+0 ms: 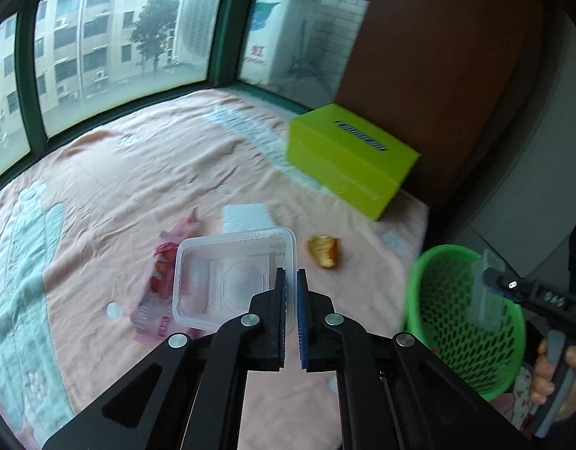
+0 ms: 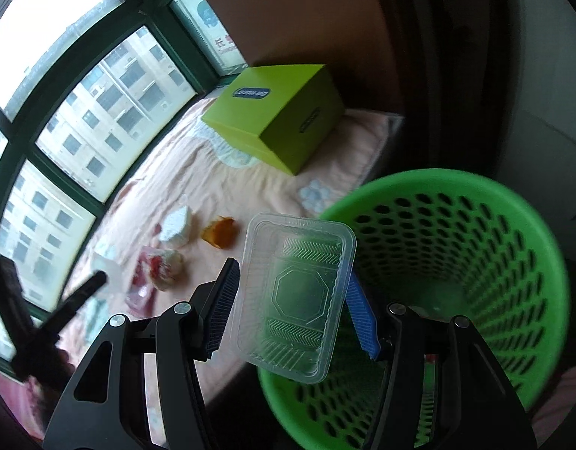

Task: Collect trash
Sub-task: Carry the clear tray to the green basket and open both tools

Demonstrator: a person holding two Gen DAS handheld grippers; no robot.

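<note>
1. My left gripper (image 1: 291,281) pinches the rim of a clear tray (image 1: 231,277) above the bed (image 1: 100,187).
2. My right gripper (image 2: 291,300), fingers spread, has a second tray (image 2: 295,296) between them over the green basket (image 2: 475,262); contact unclear.
3. Both look light, thin, slippery; I judge the rim the best hold.
</note>
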